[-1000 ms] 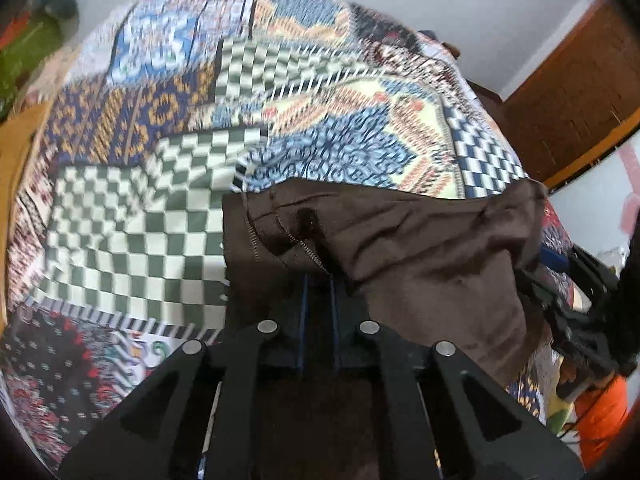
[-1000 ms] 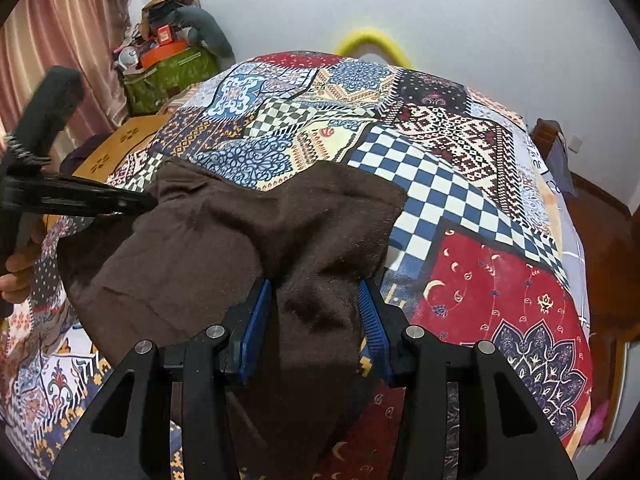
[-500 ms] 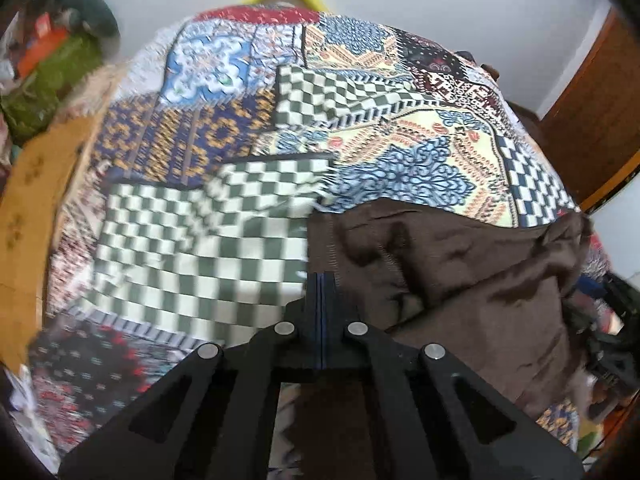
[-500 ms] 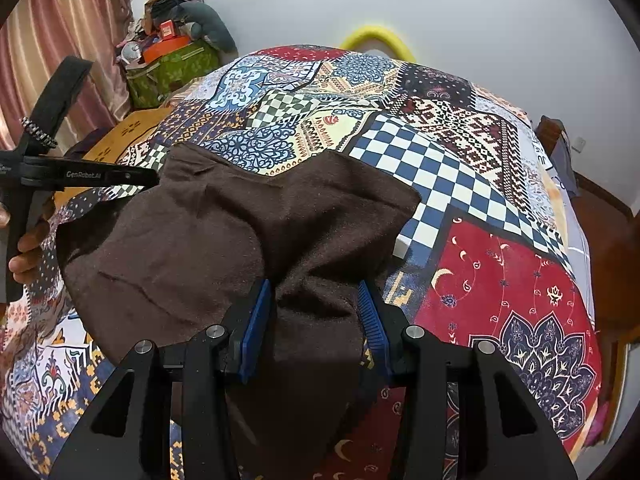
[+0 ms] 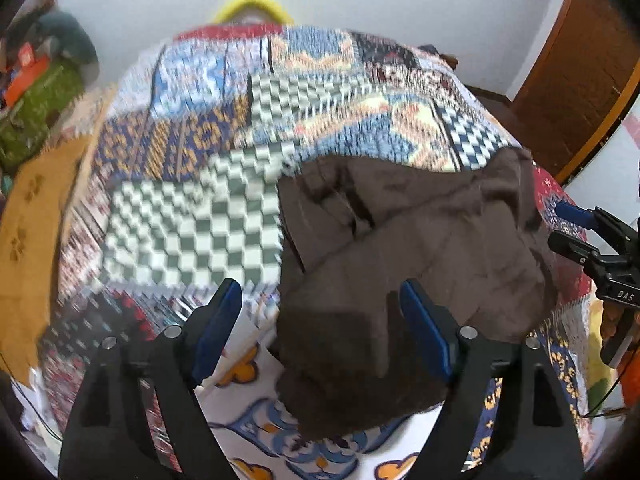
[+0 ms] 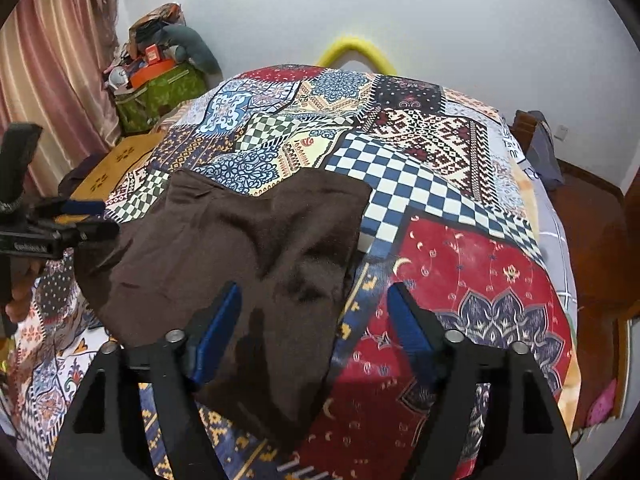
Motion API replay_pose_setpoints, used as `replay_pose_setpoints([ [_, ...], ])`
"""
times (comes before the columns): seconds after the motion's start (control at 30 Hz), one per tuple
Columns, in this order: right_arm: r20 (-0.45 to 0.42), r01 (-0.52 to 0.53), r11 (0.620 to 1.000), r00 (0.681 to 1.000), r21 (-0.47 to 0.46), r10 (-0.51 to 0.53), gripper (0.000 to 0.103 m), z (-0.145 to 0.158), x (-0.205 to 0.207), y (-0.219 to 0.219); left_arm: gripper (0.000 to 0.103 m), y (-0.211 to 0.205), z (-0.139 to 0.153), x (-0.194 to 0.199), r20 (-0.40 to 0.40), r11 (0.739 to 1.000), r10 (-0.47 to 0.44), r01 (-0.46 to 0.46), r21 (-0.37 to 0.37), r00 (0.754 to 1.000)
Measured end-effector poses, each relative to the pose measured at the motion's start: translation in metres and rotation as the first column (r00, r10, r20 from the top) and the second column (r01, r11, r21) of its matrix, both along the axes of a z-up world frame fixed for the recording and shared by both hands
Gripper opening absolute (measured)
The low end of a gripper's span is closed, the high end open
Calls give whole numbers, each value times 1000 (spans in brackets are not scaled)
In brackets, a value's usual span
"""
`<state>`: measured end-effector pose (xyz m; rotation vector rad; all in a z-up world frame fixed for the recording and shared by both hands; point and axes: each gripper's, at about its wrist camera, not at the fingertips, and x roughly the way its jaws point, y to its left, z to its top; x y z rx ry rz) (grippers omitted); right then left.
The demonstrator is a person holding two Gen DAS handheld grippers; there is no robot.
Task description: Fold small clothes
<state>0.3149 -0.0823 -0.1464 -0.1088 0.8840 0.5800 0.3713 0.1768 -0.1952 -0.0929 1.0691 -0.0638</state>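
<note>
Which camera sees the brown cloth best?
The right wrist view: the brown cloth is sharp there, spread on the bedspread with its far edge clear. The left wrist view is blurred and closer.

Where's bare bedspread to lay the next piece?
Free: the blue-checked and red patches right of the brown garment, and the far half toward the yellow ring. Crowded: the near left, where the garment sprawls, beside the left gripper.

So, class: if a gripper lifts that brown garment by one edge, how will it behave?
The brown garment will probably droop: it already lies in soft wrinkles on the patchwork bedspread. Likely light, since it drapes thinly. Its matte weave should grip rather than slip.
</note>
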Motion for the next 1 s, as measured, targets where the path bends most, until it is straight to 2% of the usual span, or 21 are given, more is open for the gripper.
replay_pose_setpoints([
  [0.1,-35,0,1000,999,1,0,73,-8,2,-2,81,3,-21,5,-59,999,21,-24,-45,998],
  [0.23,-113,-10,999,994,32,14,73,-25,9,-1,81,10,-31,10,-77,985,43,-55,-166,996],
  [0.3,-111,-11,999,994,48,16,72,-29,11,3,81,11,-32,14,-71,978,45,-59,-199,996],
  [0.4,-127,-26,996,991,87,37,64,-29,16,10,80,8,-33,24,-64,976,34,-47,-215,997],
  [0.47,-141,-22,993,989,112,38,57,-30,19,14,71,7,-34,29,-56,973,27,-39,-226,998],
  [0.53,-138,-10,992,990,122,27,50,-32,20,17,54,6,-33,32,-46,964,22,-33,-263,999],
  [0.57,-134,-13,992,991,127,30,42,-32,19,19,49,7,-32,32,-39,960,20,-30,-277,999],
  [0.6,-132,-14,992,991,128,31,37,-32,18,20,39,7,-31,32,-35,957,19,-29,-287,999],
  [0.63,-134,-15,991,991,134,33,26,-32,17,21,30,7,-29,31,-31,957,23,-31,-288,999],
  [0.67,-142,-14,989,989,145,35,14,-32,17,21,27,7,-27,29,-25,957,24,-31,-287,999],
  [0.73,-162,-9,985,986,171,37,12,-29,16,20,20,8,-21,22,-11,959,26,-28,-284,1000],
  [1.0,-75,-79,977,993,196,95,10,15,-16,29,13,17,29,-33,100,977,38,-16,-212,994],
])
